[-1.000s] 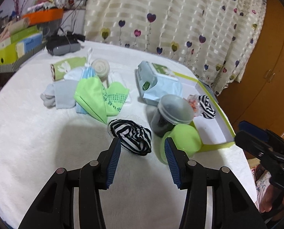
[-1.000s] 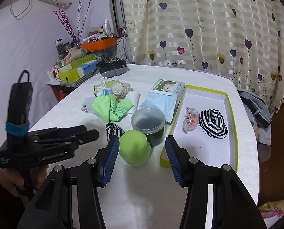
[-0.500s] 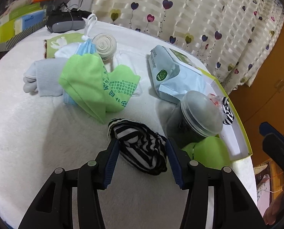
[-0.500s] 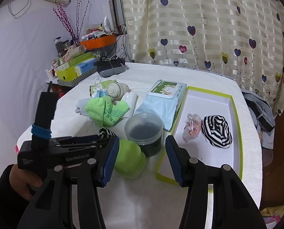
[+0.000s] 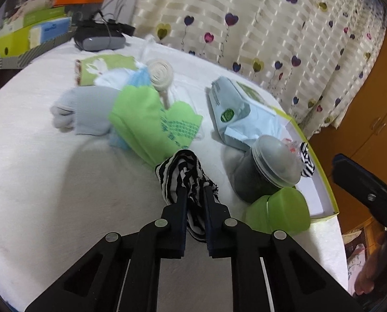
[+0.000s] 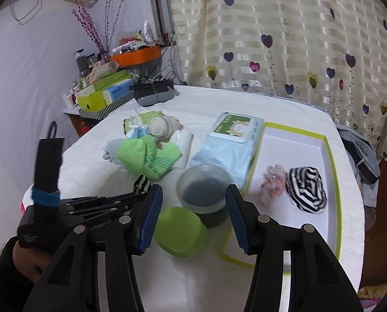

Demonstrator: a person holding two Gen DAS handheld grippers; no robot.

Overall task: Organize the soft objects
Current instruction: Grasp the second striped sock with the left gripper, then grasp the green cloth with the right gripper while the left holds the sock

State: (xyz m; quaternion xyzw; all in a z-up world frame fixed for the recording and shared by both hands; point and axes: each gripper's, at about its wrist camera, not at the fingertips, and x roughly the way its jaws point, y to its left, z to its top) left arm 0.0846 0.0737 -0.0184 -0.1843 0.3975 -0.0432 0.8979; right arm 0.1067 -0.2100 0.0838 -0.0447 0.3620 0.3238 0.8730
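Our left gripper [image 5: 195, 195] is clamped on the striped sock [image 5: 185, 176] on the white tablecloth [image 5: 50, 195]; our right gripper [image 6: 193, 213] hangs open above the green lid [image 6: 179, 232] and dark jar [image 6: 204, 189]. Print on the green cloth [image 5: 152, 119] and wipes pack [image 6: 229, 135] is unreadable. Another striped sock [image 6: 306, 188] lies in the tray [image 6: 332, 176].

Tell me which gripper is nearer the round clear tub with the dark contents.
Right. The right gripper is open just in front of the tub; the left gripper, shut on the striped cloth, sits off to one side.
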